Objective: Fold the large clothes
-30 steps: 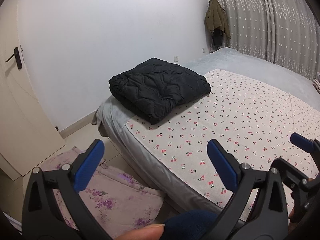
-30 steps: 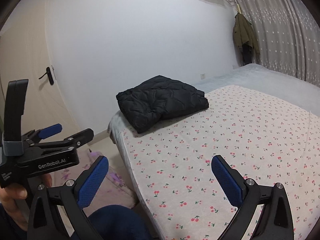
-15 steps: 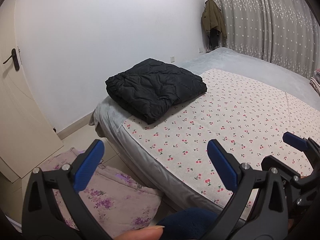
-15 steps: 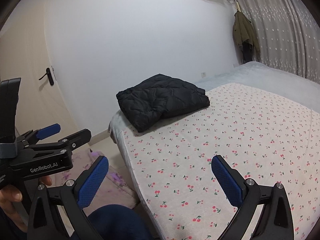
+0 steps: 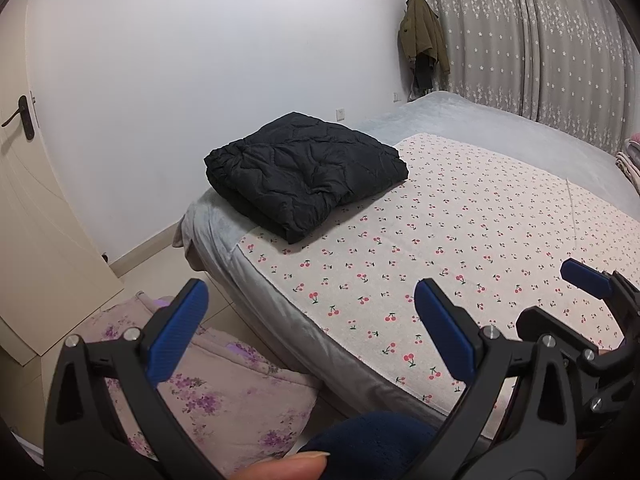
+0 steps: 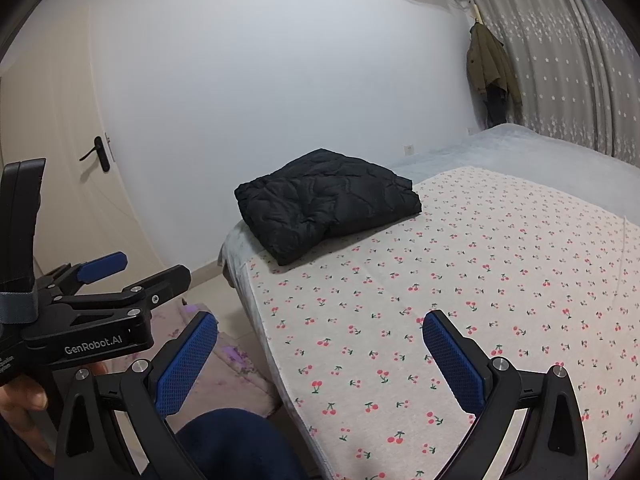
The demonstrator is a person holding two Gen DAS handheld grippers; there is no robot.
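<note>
A black quilted puffer jacket lies folded into a thick, roughly square bundle at the far left corner of the cherry-print bed sheet, partly overhanging onto the pale grey blanket beneath it. Its edges sit fairly even, with one doubled fold facing the near side.

The left gripper, with its blue-padded black fingers, hangs off the near edge of the bed with its jaws spread wide and nothing between them. The right gripper is likewise held wide apart and empty, over the near part of the sheet. Both are well apart from the jacket. A fingertip of the person shows at the bottom of the left wrist view, and a dark blue clothed knee sits below both tools. A floral lilac quilt lies on the floor at the near left, beside the bed.

Judging by the neat bundle and the idle tools, the folding of this garment looks finished and the hands are pulled clear. Nothing unfolded lies on the sheet itself, so the next move probably calls for fetching another large garment and spreading it flat on the open sheet, or simply stopping.
</note>
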